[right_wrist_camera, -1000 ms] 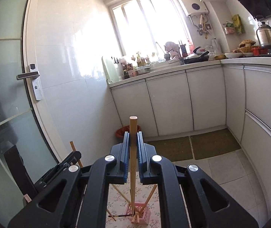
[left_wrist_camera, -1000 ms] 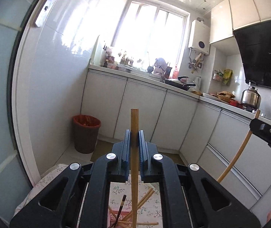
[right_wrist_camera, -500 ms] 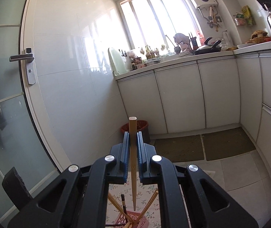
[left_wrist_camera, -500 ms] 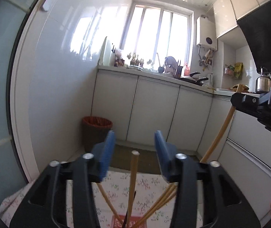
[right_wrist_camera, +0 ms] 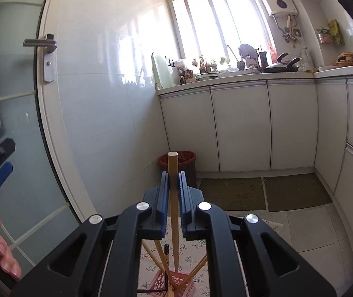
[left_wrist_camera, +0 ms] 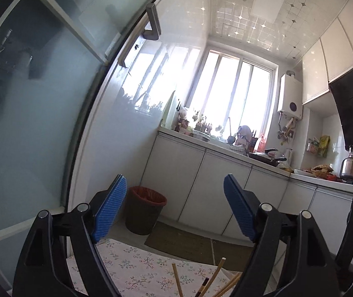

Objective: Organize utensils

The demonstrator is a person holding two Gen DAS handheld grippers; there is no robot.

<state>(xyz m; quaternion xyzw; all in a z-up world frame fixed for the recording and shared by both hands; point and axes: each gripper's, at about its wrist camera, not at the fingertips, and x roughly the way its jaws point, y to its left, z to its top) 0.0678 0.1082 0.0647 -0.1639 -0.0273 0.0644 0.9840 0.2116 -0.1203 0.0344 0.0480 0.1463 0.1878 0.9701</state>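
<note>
The left claw [left_wrist_camera: 175, 208] has just been opening and its blue pads [left_wrist_camera: 109, 210] now stand wide apart with nothing between them, only open air ahead toward the brown waste bin [left_wrist_camera: 145, 212] and the white cabinet doors [left_wrist_camera: 196, 183]. Below it, at the bottom edge of the left view, several chopstick tips [left_wrist_camera: 222, 268] lean out over the floral cloth [left_wrist_camera: 136, 269] that covers the tabletop, whose far edge shows just before the floor mat. The right claw [right_wrist_camera: 174, 193] is clamped tight on one upright wooden chopstick [right_wrist_camera: 173, 173], whose square top stands clear above the pads and whose lower end reaches down into the pink basket [right_wrist_camera: 161, 282]. More chopsticks splay from that basket to either side. A hand [right_wrist_camera: 0, 250] shows at the left edge of the right view, near the glass door [right_wrist_camera: 10, 113]. To the right the tiled floor [right_wrist_camera: 307, 232] lies open up to the cabinets.
</note>
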